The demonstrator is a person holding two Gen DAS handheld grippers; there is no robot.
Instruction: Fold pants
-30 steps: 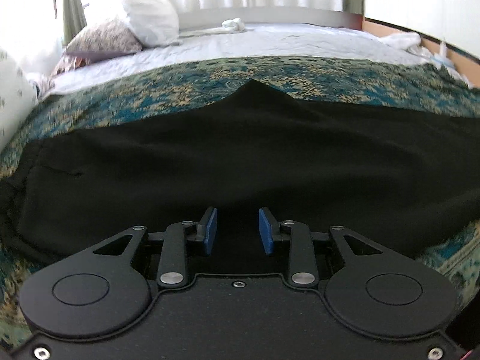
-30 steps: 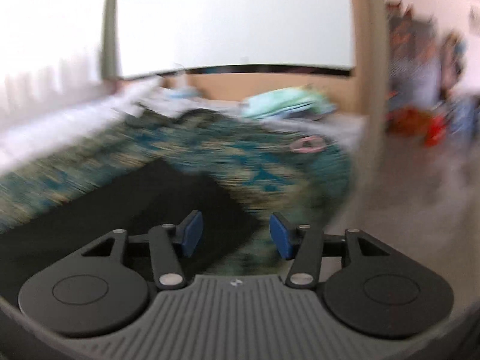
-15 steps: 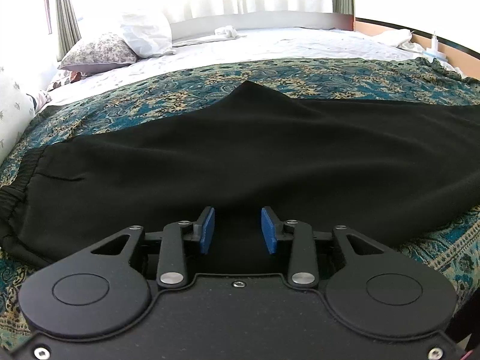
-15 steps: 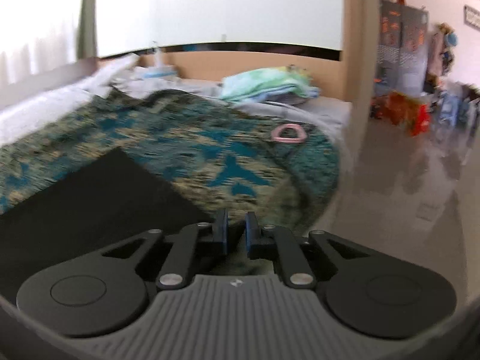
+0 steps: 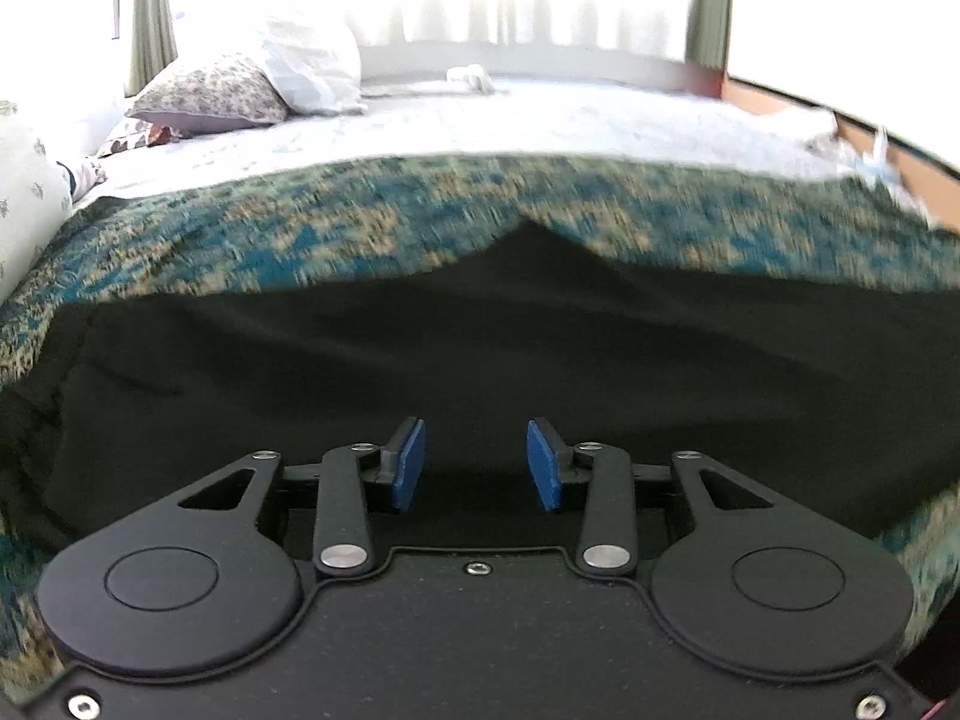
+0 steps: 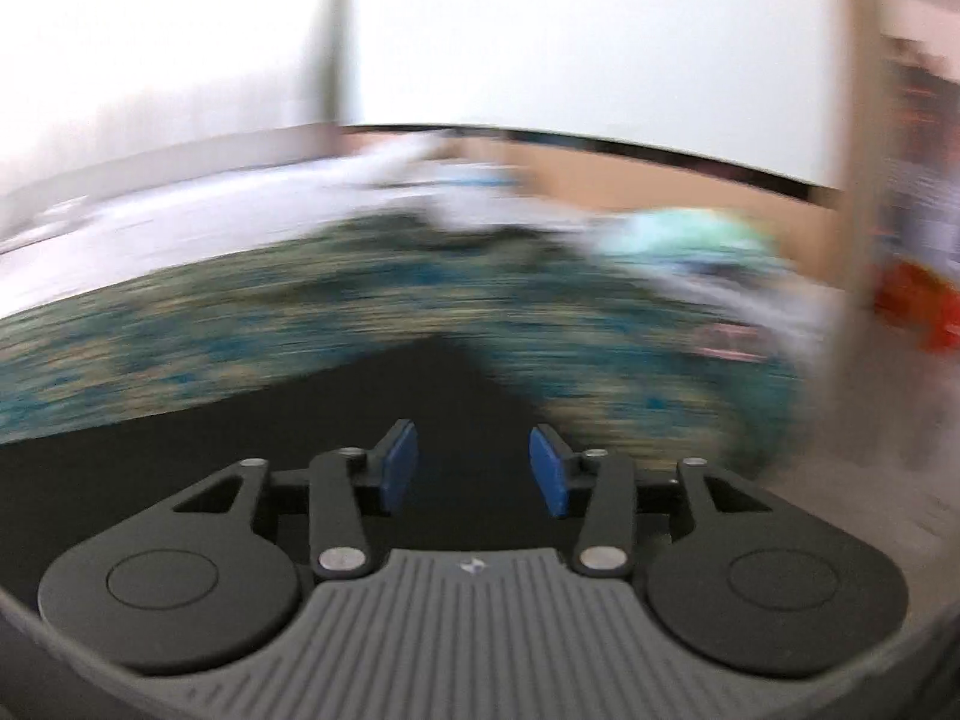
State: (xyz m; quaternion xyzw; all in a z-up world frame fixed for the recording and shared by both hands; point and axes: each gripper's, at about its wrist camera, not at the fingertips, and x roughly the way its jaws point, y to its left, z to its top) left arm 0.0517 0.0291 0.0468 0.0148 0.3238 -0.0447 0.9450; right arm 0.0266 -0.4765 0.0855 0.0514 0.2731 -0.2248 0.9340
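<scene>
Bed: I see a teal patterned cover (image 5: 336, 222), a white sheet and 2 pillows (image 5: 252, 84) by a curtained window.
Pants (image 5: 480, 348): black, flat on the cover, long axis left-right, ends cut off.
Left gripper (image 5: 476, 465): closing slightly, part open, nothing held.
Right gripper (image 6: 473, 468): just reopened, empty; view blurred.

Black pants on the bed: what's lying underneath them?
The pants lie spread on a teal and tan patterned blanket, which shows along their far edge and at both ends. Whatever is directly beneath the dark cloth is covered and cannot be seen.
</scene>
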